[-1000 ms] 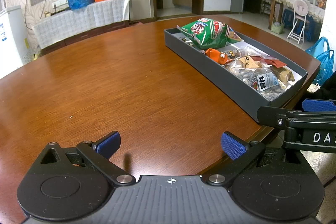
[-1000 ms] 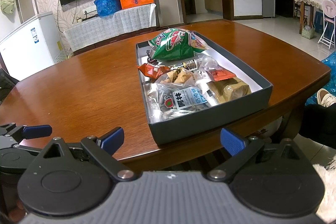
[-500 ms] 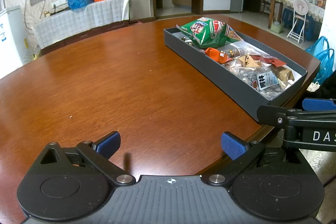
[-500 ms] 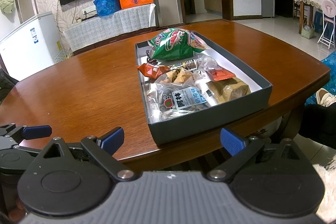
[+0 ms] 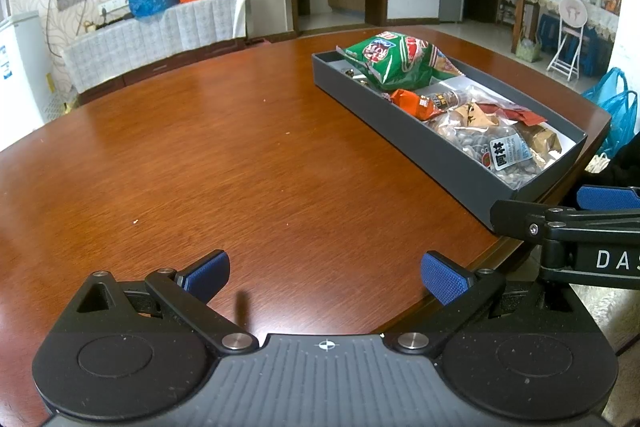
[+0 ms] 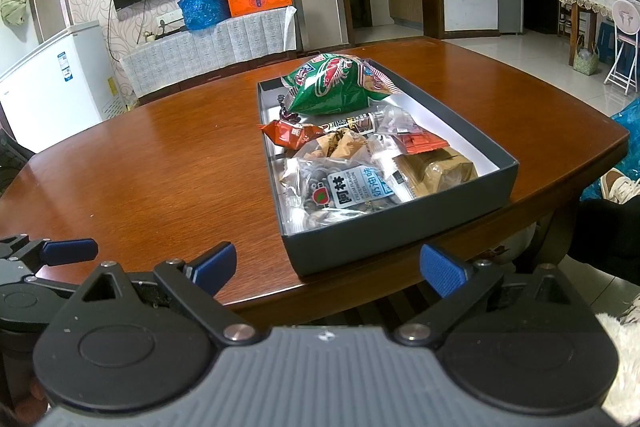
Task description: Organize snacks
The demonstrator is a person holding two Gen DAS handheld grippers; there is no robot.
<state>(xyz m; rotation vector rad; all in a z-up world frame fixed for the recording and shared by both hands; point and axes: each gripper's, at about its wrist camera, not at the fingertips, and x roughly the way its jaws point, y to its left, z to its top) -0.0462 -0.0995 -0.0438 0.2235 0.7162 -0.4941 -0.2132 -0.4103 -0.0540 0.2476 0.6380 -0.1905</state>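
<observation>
- Here, a shallow dark grey rectangular cardboard box point(image 6: 400, 239) is seen resting on the polished reddish-brown wooden surface point(image 5: 200, 167), close to its near edge.
- Inside the box, a puffy green snack bag point(image 6: 336, 87) is lying at the far end; a small orange wrapper point(image 6: 290, 133) is placed just in front of it.
- A clear packet of dark seeds with a blue-and-white label point(image 6: 340, 193) is found at the near end, beside a brown paper-like packet point(image 6: 440, 171).
- The left gripper point(image 5: 326, 277) is held above bare wood, jaws spread wide, nothing between them.
- The right gripper point(image 6: 326, 265) is held before the box's near wall, jaws likewise wide and empty.
</observation>
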